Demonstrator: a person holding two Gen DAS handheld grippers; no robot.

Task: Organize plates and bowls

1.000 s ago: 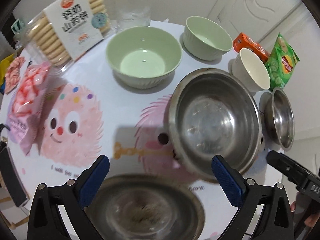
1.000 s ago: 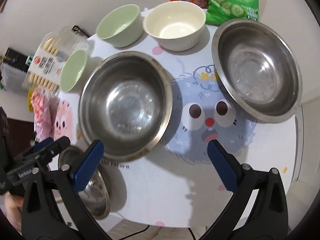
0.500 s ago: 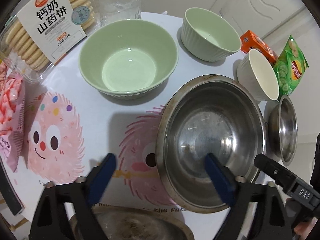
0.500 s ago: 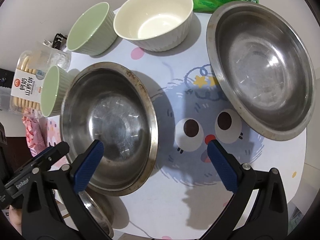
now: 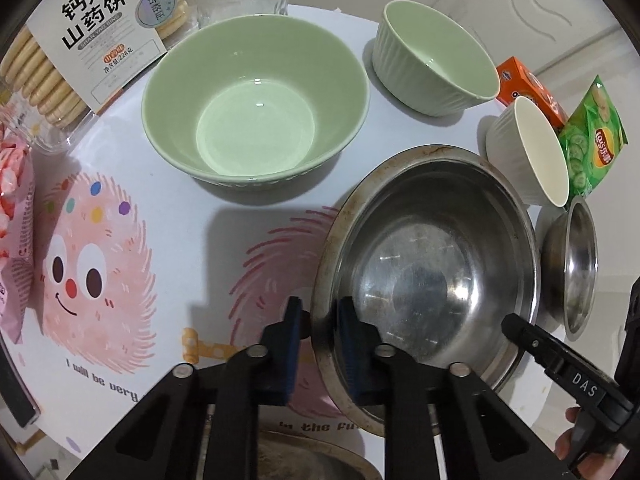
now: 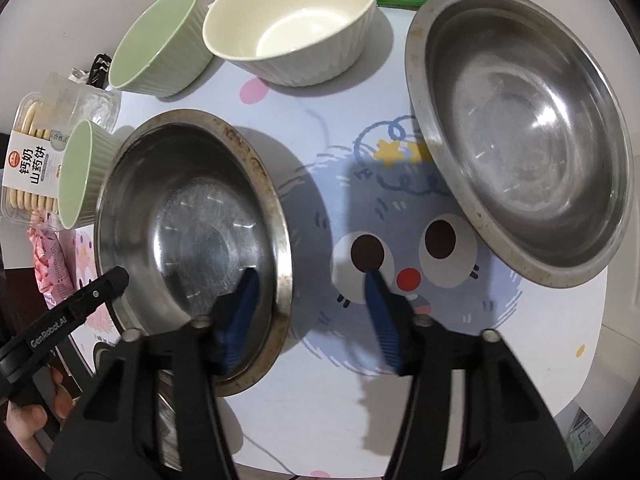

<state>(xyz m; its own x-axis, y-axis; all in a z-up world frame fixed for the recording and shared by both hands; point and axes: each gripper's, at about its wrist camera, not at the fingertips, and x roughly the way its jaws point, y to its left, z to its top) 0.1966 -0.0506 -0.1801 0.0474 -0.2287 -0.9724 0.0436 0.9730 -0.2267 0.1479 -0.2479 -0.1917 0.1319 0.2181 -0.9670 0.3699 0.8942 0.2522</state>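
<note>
Cartoon-printed worktop [image 5: 132, 208] carries a steel bowl [image 5: 432, 276] near its middle. Left gripper [image 5: 318, 344] has its jaws closed on that bowl's near rim. Right gripper [image 6: 312, 312] straddles the opposite rim, jaws partly open, one finger inside the bowl, one outside.

A home dining corner, table laid with bowls and snacks.

A round table [image 5: 260, 224] wears a cartoon-monster cloth. Ceramic bowls [image 5: 256, 108] and steel bowls [image 6: 520, 128] sit among shop-bought snacks: a tray of biscuits [image 5: 76, 40] at the far left, a green chip bag [image 5: 592, 136] and an orange box [image 5: 528, 88] on the far right. Behind stand plain white walls and a white panelled door [image 5: 540, 8].
</note>
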